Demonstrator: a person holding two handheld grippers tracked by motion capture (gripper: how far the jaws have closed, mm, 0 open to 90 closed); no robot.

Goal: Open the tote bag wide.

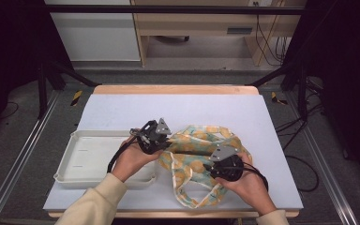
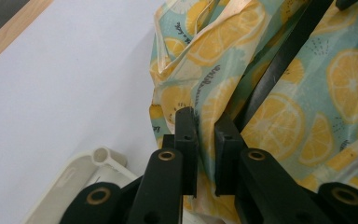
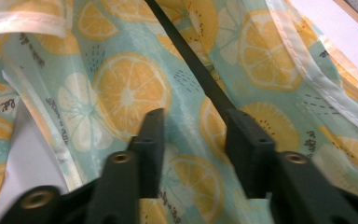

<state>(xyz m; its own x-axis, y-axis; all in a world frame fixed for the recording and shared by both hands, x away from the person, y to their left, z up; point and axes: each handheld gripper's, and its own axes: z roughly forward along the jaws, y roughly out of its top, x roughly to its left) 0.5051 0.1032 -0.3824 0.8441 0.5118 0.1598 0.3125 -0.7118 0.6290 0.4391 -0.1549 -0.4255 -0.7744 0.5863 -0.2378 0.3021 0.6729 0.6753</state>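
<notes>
Left tool [image 1: 161, 140] pinches the lemon-print bag's [image 1: 192, 145] edge beside the tray [image 1: 82, 159], right tool [image 1: 214, 165] gapes over it, ready to spread.

A person's hands are holding two grippers over a lemon-print bag [image 1: 194, 150] that is lying crumpled on the white desk [image 1: 122, 110]. The left gripper [image 1: 161, 143] is meeting the bag's left edge, while the right gripper [image 1: 218, 165] is sitting on its lower right part. A white tray [image 1: 82, 159] is lying just left of the bag, under the left forearm. The bag's strap is looping toward the desk's near edge
</notes>
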